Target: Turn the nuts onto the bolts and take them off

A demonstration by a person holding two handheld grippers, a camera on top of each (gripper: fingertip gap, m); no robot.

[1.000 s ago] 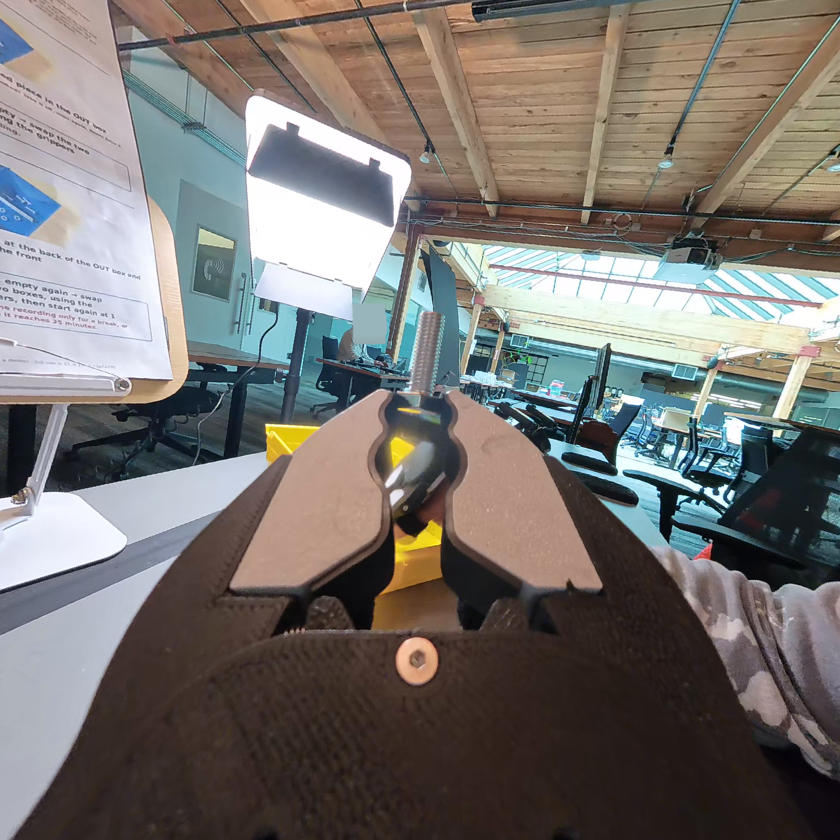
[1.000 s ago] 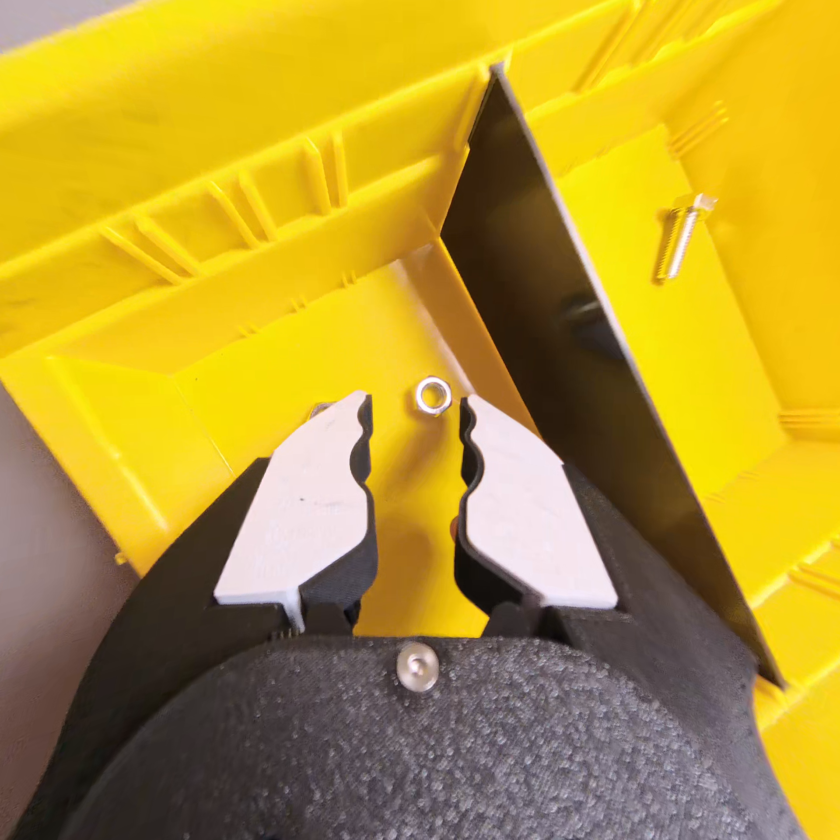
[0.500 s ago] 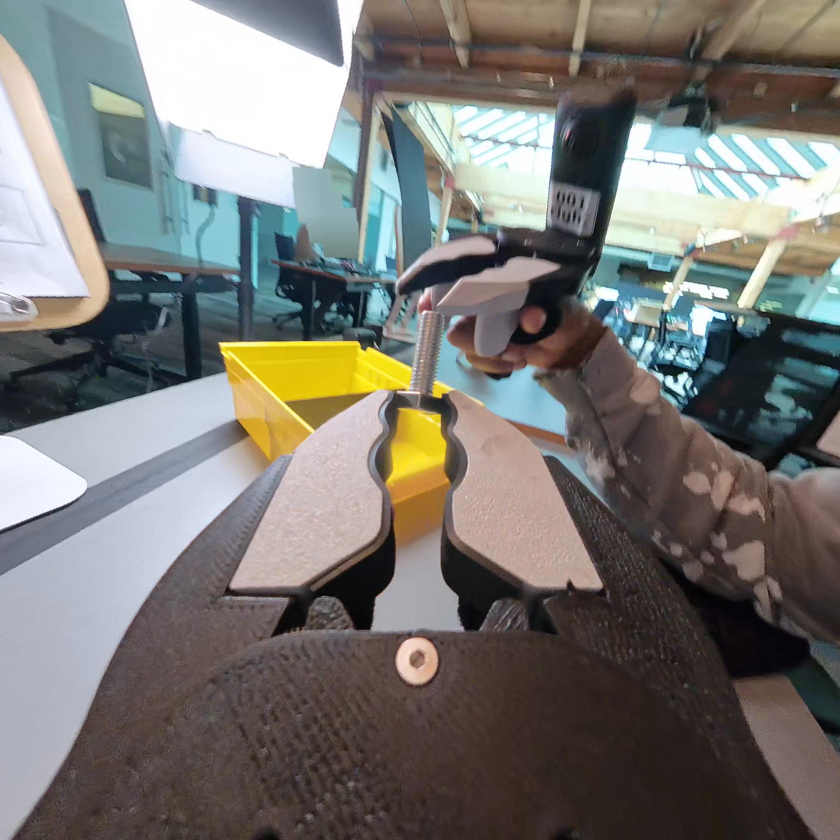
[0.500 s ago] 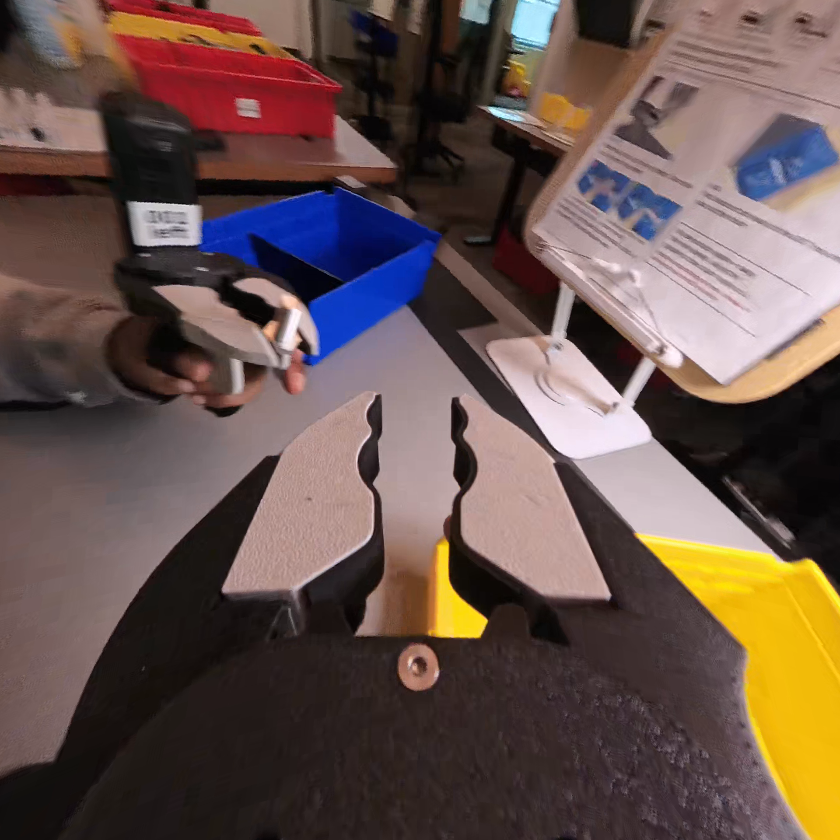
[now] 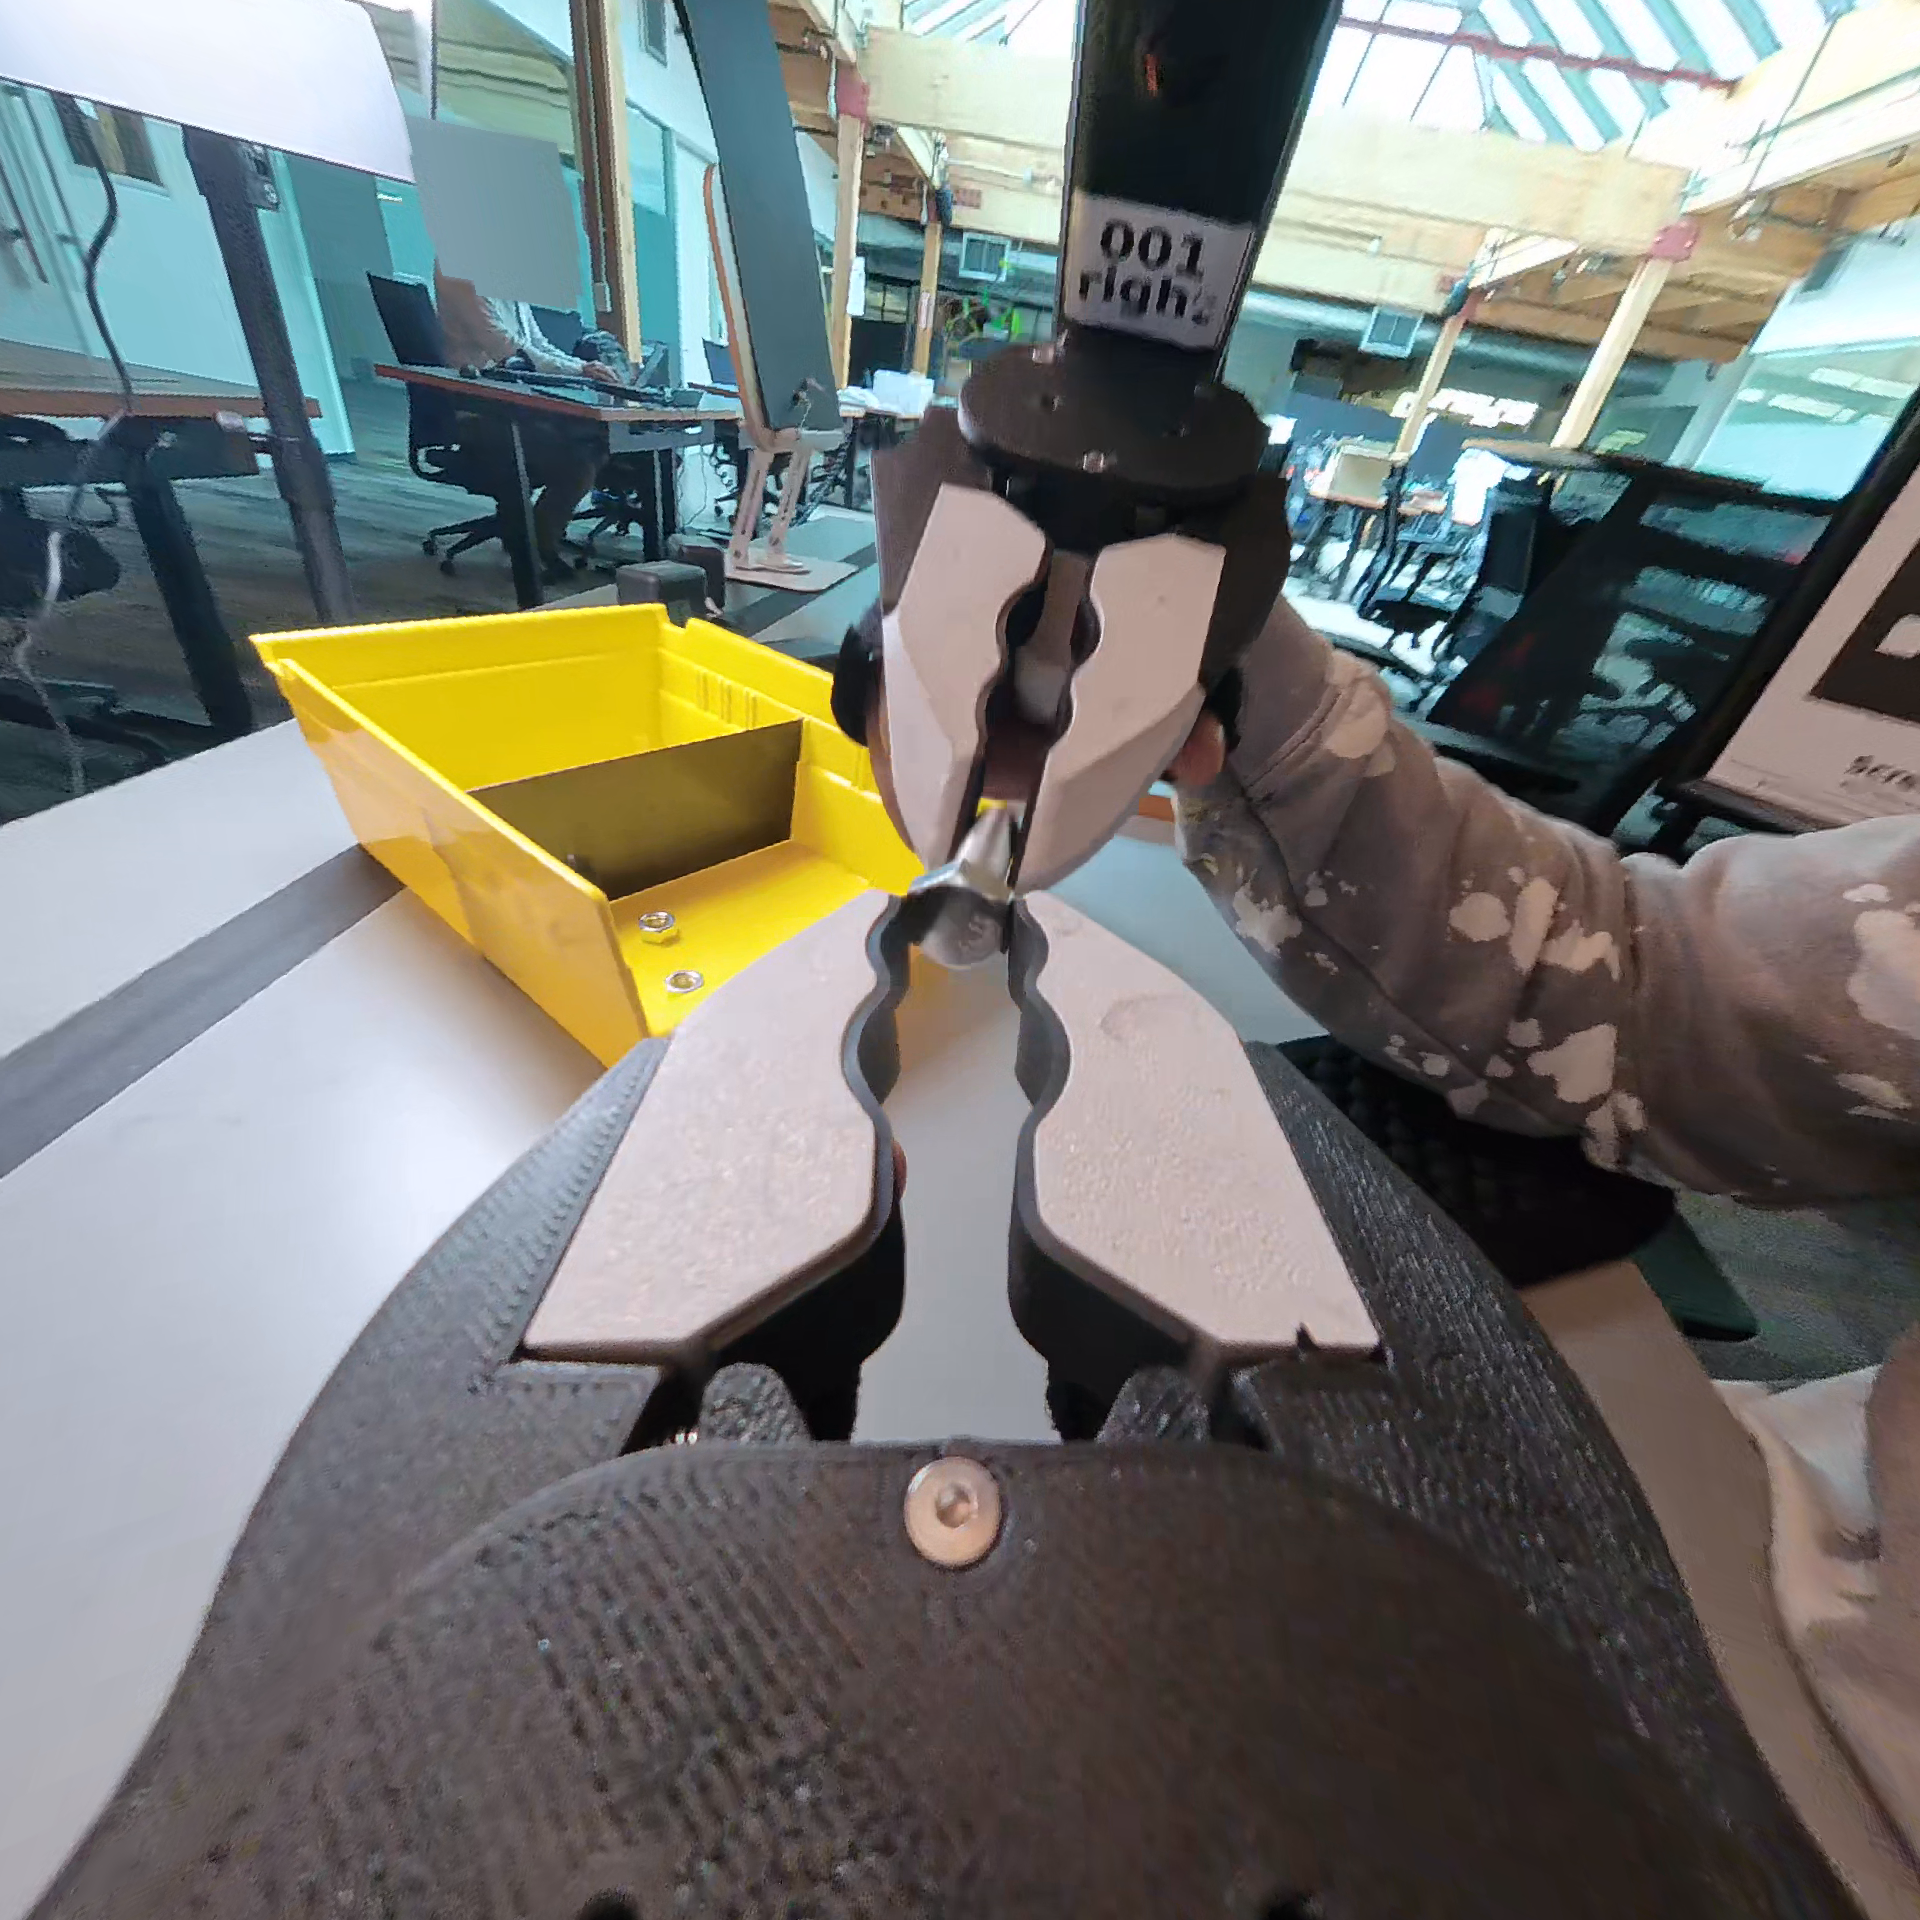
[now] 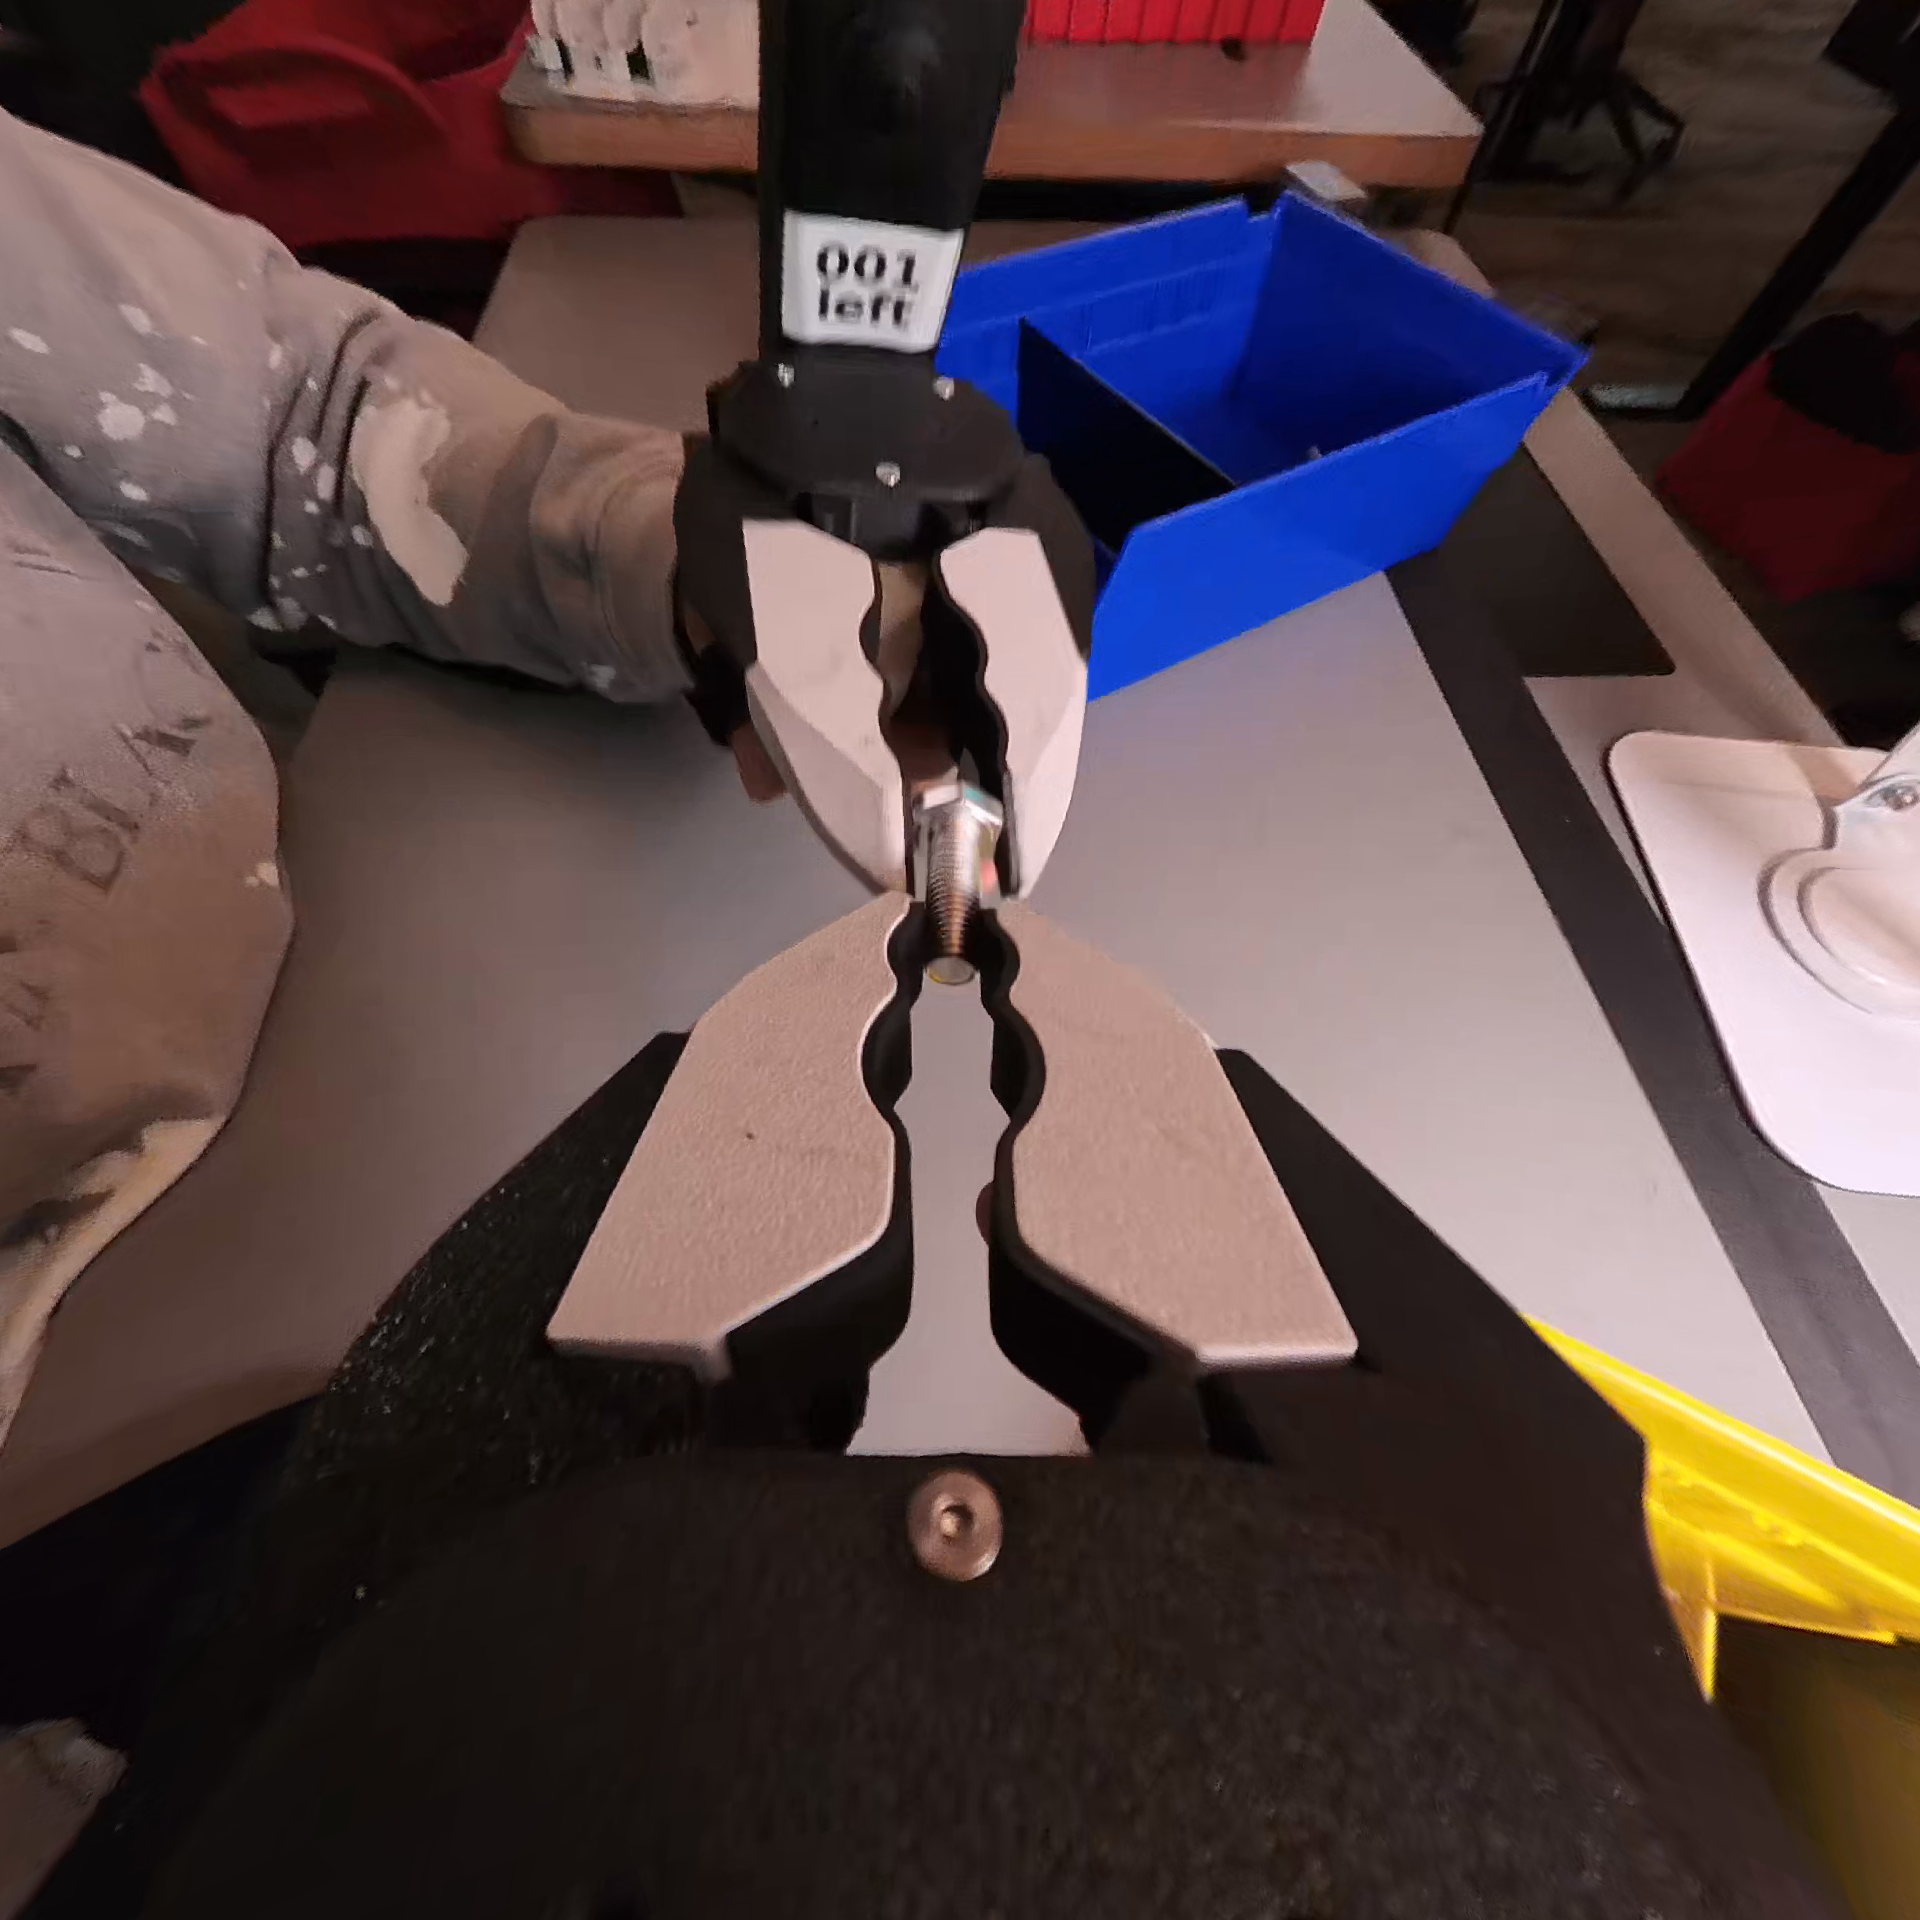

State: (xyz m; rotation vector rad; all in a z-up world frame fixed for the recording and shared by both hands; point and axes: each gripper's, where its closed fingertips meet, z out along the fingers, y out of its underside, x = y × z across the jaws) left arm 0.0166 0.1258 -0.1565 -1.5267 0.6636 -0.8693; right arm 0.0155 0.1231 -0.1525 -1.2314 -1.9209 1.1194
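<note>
The left tool stays clamped on the bolt head, while the right tool, nearly closed, has swung from the yellow bin onto its threads above the desk, probably to start threading, though I cannot tell whether it carries a nut.

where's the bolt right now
The bolt is clamped by its head in the left gripper above the grey table, its threaded end between the right gripper's fingertips.
</note>
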